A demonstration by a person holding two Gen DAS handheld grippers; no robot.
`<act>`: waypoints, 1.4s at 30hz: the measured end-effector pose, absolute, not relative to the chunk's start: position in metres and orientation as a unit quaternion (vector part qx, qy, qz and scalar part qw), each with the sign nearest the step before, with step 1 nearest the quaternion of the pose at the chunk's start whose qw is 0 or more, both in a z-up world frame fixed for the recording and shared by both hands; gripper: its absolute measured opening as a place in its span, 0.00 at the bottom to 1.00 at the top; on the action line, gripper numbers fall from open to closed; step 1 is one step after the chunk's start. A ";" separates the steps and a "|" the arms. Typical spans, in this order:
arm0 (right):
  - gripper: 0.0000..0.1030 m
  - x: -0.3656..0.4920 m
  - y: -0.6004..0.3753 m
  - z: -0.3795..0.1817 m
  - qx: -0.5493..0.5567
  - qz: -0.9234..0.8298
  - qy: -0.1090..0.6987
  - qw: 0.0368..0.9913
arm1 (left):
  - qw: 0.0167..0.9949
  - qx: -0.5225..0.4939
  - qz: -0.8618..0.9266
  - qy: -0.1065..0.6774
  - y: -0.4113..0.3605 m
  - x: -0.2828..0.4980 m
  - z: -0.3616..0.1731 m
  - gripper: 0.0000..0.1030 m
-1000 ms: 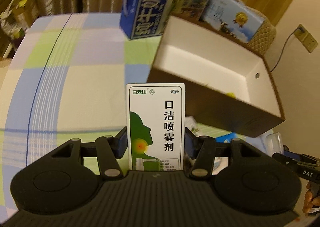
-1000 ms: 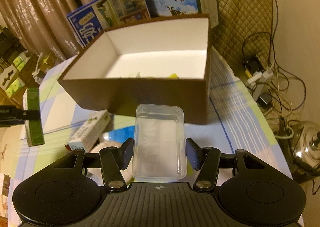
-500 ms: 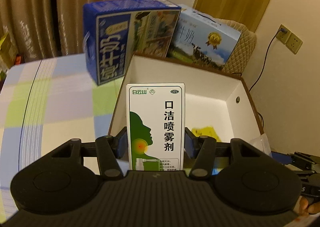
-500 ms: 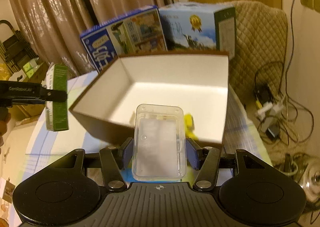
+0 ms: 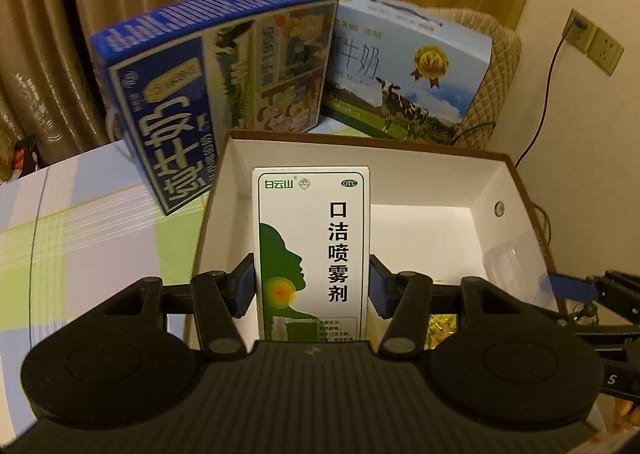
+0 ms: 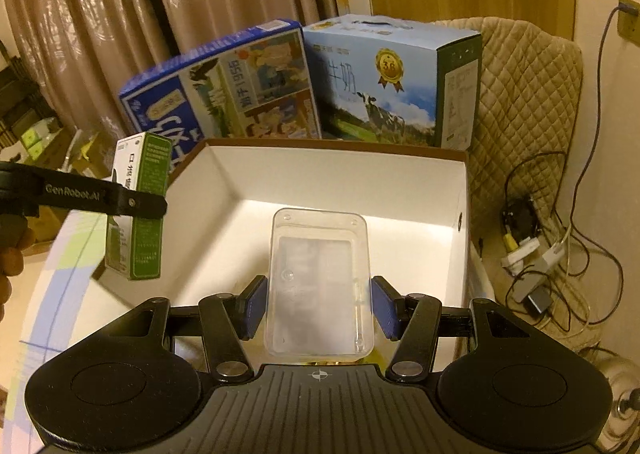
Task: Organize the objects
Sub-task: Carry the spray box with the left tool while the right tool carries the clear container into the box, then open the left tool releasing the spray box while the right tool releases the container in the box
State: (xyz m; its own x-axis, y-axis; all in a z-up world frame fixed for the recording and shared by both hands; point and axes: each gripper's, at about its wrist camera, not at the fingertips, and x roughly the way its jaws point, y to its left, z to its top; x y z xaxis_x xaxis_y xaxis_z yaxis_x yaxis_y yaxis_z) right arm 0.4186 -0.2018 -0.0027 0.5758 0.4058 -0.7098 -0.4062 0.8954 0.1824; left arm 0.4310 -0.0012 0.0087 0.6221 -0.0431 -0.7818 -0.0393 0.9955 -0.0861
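My left gripper (image 5: pixel 312 288) is shut on an upright white and green medicine box (image 5: pixel 312 238). It hangs over the left part of an open brown box with white inside walls (image 5: pixel 360 141). My right gripper (image 6: pixel 320 306) is shut on a clear plastic case (image 6: pixel 320 278), held above the same brown box (image 6: pixel 460 189). In the right wrist view the medicine box (image 6: pixel 140 213) hangs at the brown box's left rim. The clear case (image 5: pixel 508 266) shows faintly at the right in the left wrist view. Something yellow (image 5: pixel 442 328) lies on the box floor.
Two milk cartons stand behind the brown box, a dark blue one (image 5: pixel 208 93) and a light blue one (image 5: pixel 408 69). A checked tablecloth (image 5: pixel 100 221) covers the table on the left. A quilted chair back (image 6: pixel 528 93) and a tangle of cables (image 6: pixel 528 250) are on the right.
Both grippers have risen and moved forward, from in front of the brown box to above its opening. Each still holds its item.
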 end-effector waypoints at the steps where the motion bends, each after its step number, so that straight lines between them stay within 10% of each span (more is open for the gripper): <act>1: 0.51 0.425 -0.200 -0.006 0.000 0.226 0.404 0.886 | 0.897 -0.044 -0.002 0.440 -0.003 0.438 0.004 0.49; 42: 0.51 0.523 -0.153 -0.070 -0.028 0.189 0.475 0.859 | 0.862 0.020 -0.008 0.506 -0.012 0.543 -0.075 0.62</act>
State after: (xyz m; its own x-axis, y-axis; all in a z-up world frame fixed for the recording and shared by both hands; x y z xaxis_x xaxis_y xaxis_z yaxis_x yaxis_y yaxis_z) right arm 0.5231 -0.1527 -0.0705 0.4768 0.2983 -0.8268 -0.3520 0.9267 0.1313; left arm 0.5427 -0.0119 -0.0749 0.4868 0.0059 -0.8735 0.0337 0.9991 0.0256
